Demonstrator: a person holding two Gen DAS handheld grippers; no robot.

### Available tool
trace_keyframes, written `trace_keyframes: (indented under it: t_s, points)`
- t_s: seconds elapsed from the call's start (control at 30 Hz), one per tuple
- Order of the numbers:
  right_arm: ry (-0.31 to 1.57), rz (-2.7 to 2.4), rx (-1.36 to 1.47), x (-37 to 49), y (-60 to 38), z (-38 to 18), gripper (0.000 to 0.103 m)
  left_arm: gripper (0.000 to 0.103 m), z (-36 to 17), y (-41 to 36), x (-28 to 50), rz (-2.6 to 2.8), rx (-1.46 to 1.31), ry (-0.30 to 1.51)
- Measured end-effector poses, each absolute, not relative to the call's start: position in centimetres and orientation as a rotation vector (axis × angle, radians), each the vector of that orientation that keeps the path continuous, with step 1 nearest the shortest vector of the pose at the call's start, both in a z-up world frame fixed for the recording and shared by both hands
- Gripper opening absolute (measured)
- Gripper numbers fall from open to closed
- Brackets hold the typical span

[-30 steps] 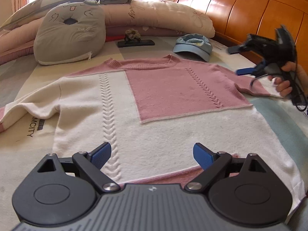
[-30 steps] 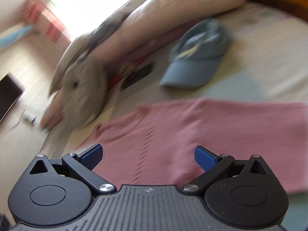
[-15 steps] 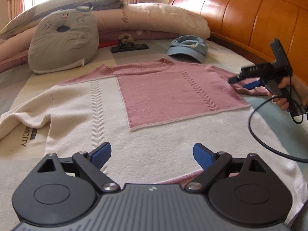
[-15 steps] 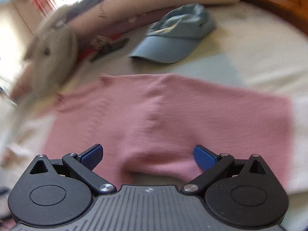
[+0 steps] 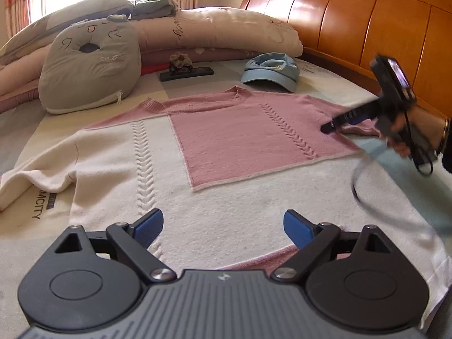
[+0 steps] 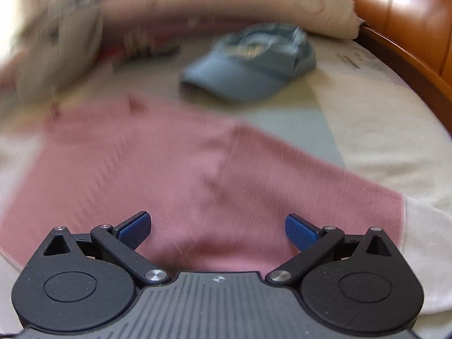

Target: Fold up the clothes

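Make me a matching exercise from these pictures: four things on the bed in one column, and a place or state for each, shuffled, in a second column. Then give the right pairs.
Things:
1. sweater
2. blue cap
3. cat-face cushion
4. right gripper

Places or states:
A. leaning against the long pillows
B. open, over the pink sleeve
C. spread flat across the bed, front up
D. lying beyond the sweater's collar, near the headboard

Pairs: 1-C, 2-D, 3-A, 4-B
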State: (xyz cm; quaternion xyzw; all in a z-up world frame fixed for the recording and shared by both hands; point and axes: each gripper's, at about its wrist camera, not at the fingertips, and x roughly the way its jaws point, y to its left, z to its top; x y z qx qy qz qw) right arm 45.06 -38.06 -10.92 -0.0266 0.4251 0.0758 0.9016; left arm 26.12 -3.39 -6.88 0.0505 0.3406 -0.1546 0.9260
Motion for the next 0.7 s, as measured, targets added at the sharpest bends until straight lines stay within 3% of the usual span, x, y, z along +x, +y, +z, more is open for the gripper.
trace_keyframes:
  t_s: [0.37, 0.5, 0.7]
  points:
    - [0.777, 0.136, 0.332, 45.0, -48.6, -6.8, 0.103, 0.092, -7.0, -3.0, 26.6, -0.307, 0.098, 0.684]
    - [0.808, 0.044, 0.509, 44.4, -54.5, -9.0, 0.103, 0.092, -7.5, -3.2, 27.0, -0.292, 0.119, 0.691]
    - [0.795, -0.093, 0.402, 40.5, -60.2, -9.5, 0.103, 0.092, -8.2, -3.5, 27.6, -0.298, 0.124, 0.706]
